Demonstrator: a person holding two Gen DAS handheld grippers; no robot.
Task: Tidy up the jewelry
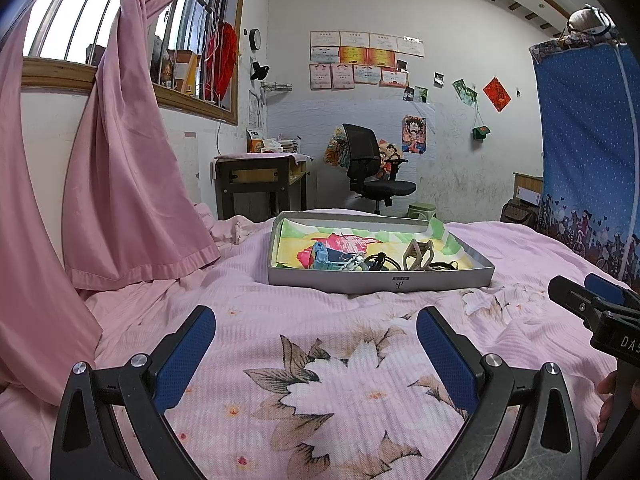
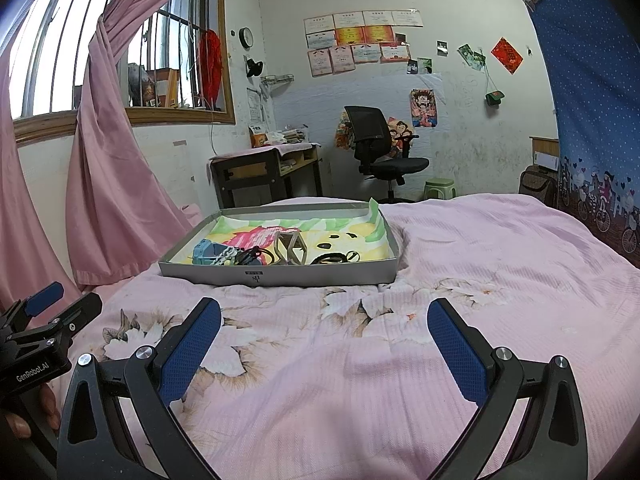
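A shallow grey box tray (image 1: 340, 280) (image 2: 320, 276) lined with colourful paper lies on the pink bedspread. In it sit a blue hair clip (image 1: 320, 258) (image 2: 204, 252), a beige claw clip (image 1: 418, 256) (image 2: 290, 248), a whitish chain piece (image 1: 352, 262) (image 2: 224, 258), black hair ties (image 1: 380, 262) (image 2: 250, 256) and a dark cord piece (image 2: 332, 258). My left gripper (image 1: 316, 320) is open and empty, low over the bed in front of the tray. My right gripper (image 2: 324, 312) is open and empty, also short of the tray.
A pink curtain (image 1: 120, 180) hangs at the left beside the bed. A desk (image 1: 260, 180), a black office chair (image 1: 368, 168) and a green stool (image 2: 440, 188) stand beyond the bed. A blue patterned cloth (image 1: 588, 140) hangs at the right.
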